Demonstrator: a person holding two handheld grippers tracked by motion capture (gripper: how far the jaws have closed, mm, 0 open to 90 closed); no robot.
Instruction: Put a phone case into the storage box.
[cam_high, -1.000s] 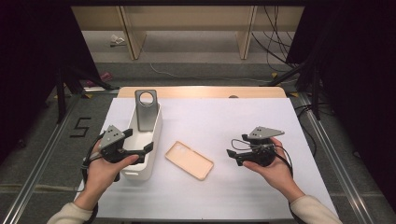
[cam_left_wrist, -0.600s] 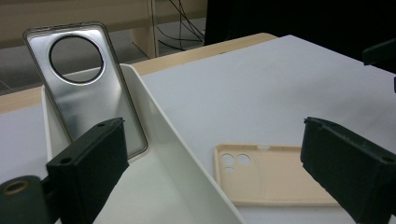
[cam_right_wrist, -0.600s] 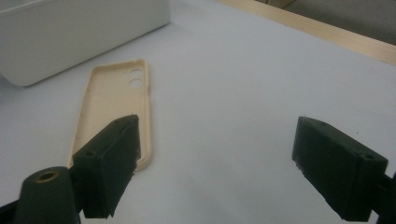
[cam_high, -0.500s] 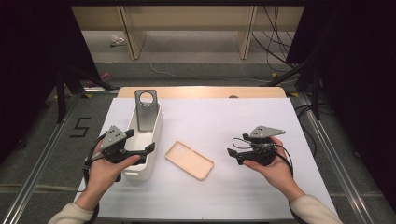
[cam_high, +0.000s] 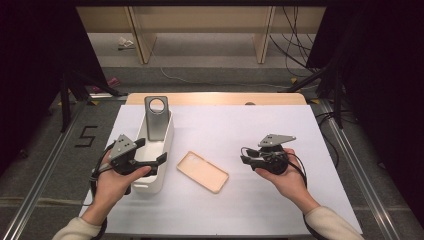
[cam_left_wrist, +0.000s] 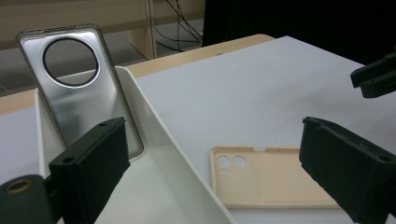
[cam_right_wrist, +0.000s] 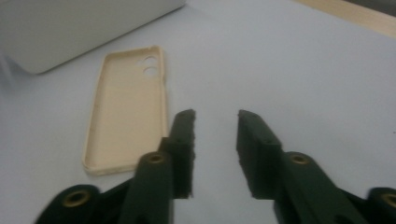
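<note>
Plainly, neither tool holds anything yet: the left tool (cam_high: 159, 161) hangs with its jaws spread wide over the near end of the white bin (cam_high: 167, 145), one jaw above the bin's inside and the other out past its right wall, while the right tool (cam_high: 244, 159) hovers above the bare white desk (cam_high: 280, 210) with its jaws parted only narrowly and nothing between them. One grey phone case (cam_high: 156, 117) with a large round camera hole stands upright at the far end of the bin, leaning against its end wall, so that part of the work looks done. What seems left is the beige phone case (cam_high: 202, 171), which lies flat on the desk, open side up, just to the right of the bin and between the two tools, touching neither. Its long axis runs diagonally in the high view, from far-left to near-right; the end with the two small camera holes points toward the bin and the far side. It has still to be gripped, lifted and set into the bin, I judge.
</note>
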